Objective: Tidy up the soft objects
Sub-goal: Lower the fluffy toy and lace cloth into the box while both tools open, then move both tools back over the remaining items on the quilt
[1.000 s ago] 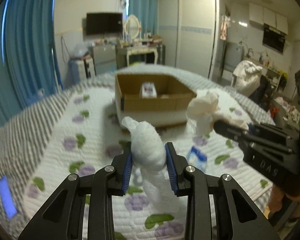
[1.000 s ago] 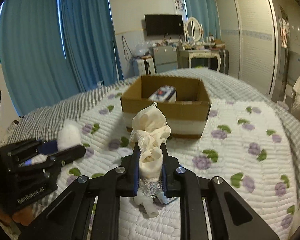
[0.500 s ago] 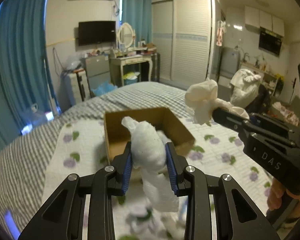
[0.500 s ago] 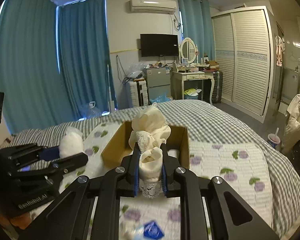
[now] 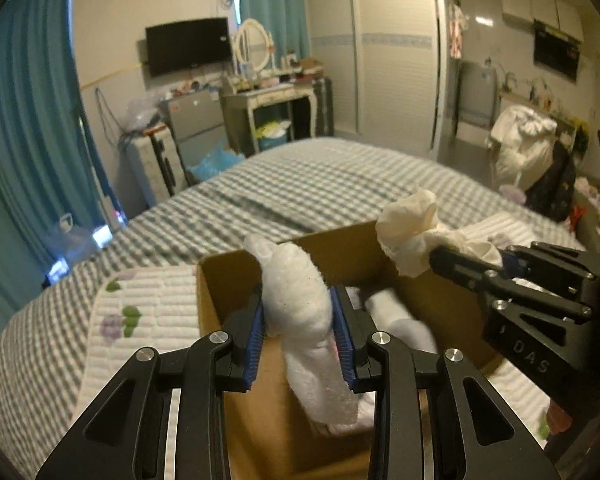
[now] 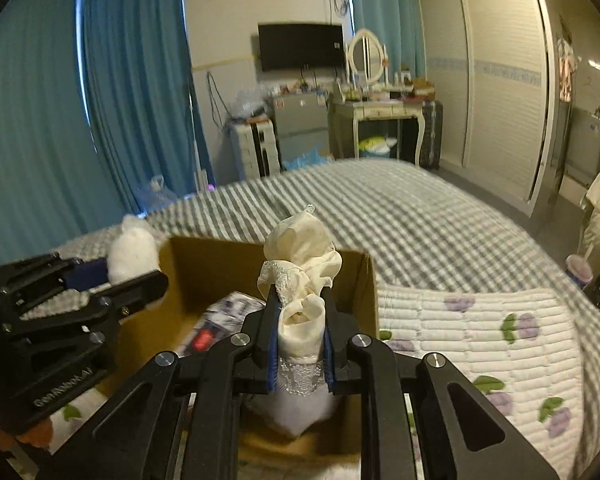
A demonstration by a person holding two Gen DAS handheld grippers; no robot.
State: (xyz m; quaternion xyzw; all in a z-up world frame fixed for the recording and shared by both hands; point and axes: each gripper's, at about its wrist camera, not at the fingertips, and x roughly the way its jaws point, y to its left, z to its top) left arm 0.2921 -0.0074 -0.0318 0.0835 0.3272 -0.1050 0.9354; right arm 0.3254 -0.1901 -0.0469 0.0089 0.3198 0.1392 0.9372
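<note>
Both sets of jaws are squeezed tight on fabric right now. Left gripper (image 5: 300,320) has its blue ribbed pads pressed into a fluffy white sock (image 5: 300,312), kinda fuzzy terry stuff, rounded lump sticking up above the fingers and a longer tail drooping below. Right gripper (image 6: 300,328) is clamped on a cream satin bundle (image 6: 300,276), smooth and shiny, all scrunched up, with a strip of lace trim along the edge and more lace hanging under the pads.

Both bundles are held up in the air over the open cardboard box (image 5: 220,280), plain brown corrugated, sitting on a quilted white bedspread (image 6: 480,332) with purple flowers and green leaves. Under that is a grey and white checked blanket (image 6: 400,208). Inside the box I can make out a flat printed packet (image 6: 220,320) and some pale soft stuff (image 5: 396,316), too blurry to say what. From the left camera the right gripper pokes in from the side with the cream wad over the box's far corner.
</note>
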